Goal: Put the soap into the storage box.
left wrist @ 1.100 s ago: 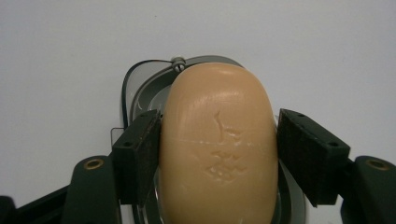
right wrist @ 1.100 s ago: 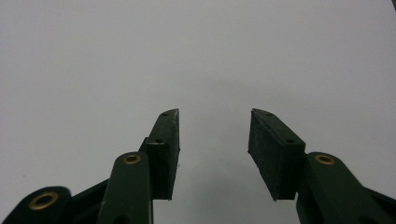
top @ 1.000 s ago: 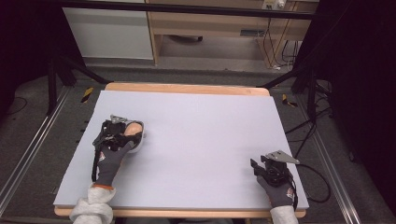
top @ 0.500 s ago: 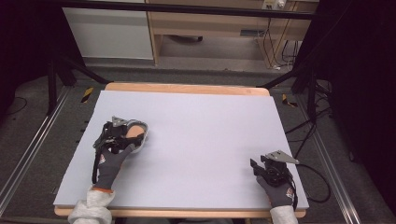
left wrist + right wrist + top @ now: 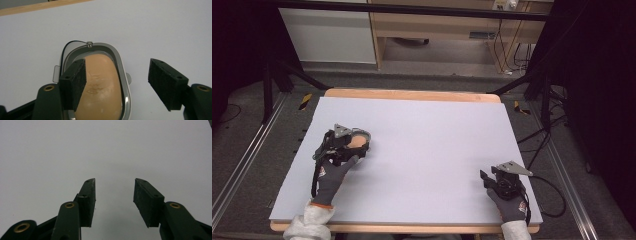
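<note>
A small oval metal-rimmed dish point(image 5: 120, 60) holding a smooth tan lump point(image 5: 102, 90) sits on the left part of the white tabletop point(image 5: 427, 145). My left gripper point(image 5: 116, 75) is open right over it, with its left jaw above the tan lump and its right jaw outside the rim, over bare table. From above, the left gripper point(image 5: 353, 147) hangs at the dish point(image 5: 362, 134), held by a gloved hand. My right gripper point(image 5: 490, 176) rests near the table's front right corner. Its jaws stand open in the right gripper view point(image 5: 115, 187), with nothing between them.
The white sheet lies on a wooden board whose far edge point(image 5: 412, 94) shows. A black cable point(image 5: 552, 192) trails off the right side. Metal rails run along both sides of the table on the floor, and cabinets stand beyond the far edge.
The left gripper has crept slightly forward over the dish. The right gripper has stayed in place.
</note>
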The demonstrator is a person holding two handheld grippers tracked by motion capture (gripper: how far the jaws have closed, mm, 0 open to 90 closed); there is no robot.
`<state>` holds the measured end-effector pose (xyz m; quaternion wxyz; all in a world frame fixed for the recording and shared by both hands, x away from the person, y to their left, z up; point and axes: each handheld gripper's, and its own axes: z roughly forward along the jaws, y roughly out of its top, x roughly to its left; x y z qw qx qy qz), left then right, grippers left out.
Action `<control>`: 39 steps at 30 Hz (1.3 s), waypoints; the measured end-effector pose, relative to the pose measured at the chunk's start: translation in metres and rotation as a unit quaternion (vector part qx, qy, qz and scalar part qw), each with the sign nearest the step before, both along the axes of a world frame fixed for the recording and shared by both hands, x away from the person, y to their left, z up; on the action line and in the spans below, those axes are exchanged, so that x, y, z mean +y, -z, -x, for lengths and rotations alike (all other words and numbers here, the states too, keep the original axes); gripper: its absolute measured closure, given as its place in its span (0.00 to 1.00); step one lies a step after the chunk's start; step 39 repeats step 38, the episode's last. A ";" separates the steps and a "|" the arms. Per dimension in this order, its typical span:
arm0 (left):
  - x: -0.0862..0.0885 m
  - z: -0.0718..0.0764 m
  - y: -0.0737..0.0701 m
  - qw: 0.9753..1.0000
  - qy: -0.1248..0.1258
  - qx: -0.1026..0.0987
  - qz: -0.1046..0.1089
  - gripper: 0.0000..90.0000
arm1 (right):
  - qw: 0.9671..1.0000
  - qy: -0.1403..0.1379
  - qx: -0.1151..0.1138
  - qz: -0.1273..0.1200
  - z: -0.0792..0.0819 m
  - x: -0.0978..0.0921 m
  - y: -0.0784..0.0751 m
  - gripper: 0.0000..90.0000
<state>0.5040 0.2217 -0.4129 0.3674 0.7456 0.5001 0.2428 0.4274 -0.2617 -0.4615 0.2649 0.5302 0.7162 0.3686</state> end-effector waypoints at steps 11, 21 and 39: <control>-0.001 0.025 -0.004 0.999 0.042 -0.009 0.024 0.34 | 1.000 0.001 -0.003 -0.001 0.000 -0.001 0.001 0.57; 0.010 0.049 0.015 0.998 0.059 -0.001 0.024 0.34 | 1.000 0.002 -0.001 -0.007 0.000 -0.002 0.003 0.52; 0.049 0.079 0.040 1.000 0.026 0.013 0.011 0.28 | 1.000 0.009 0.009 -0.017 0.003 -0.010 0.009 0.43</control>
